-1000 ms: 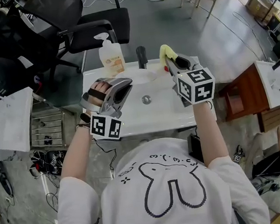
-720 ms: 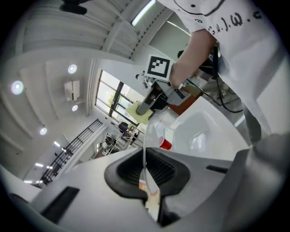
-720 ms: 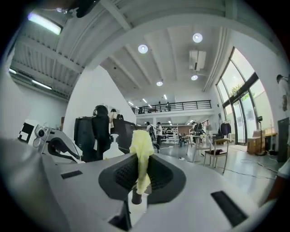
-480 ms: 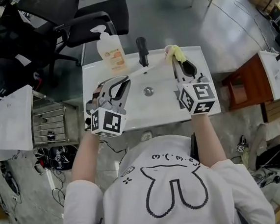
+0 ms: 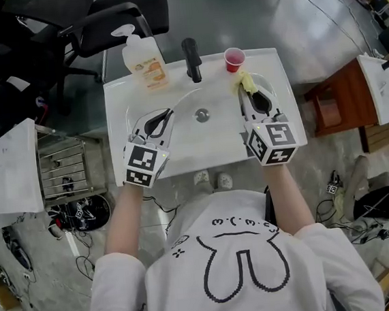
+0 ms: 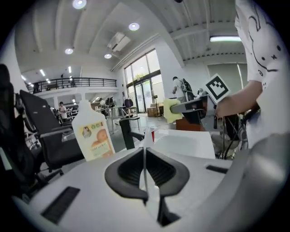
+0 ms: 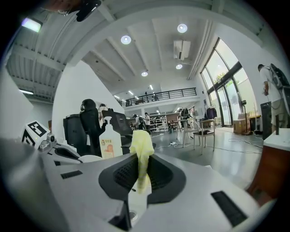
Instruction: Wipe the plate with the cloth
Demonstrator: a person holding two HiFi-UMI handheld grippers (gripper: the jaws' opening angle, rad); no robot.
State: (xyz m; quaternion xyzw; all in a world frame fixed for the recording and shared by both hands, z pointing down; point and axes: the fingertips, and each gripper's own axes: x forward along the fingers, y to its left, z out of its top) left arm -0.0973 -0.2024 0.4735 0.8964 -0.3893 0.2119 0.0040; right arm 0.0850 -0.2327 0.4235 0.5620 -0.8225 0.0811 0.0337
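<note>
Both grippers sit lower over the basin (image 5: 181, 161) than a second ago, the left gripper (image 5: 163, 117) with jaws clamped on the plate (image 6: 145, 167), the right gripper (image 5: 244, 93) with jaws pinching the cloth (image 5: 244, 81); wiping is not yet begun.

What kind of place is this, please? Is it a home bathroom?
Probably not a home: it looks like a large open office or laboratory hall. The white sink stands free near an office chair, and the gripper views show a railed mezzanine and tall windows.
</note>
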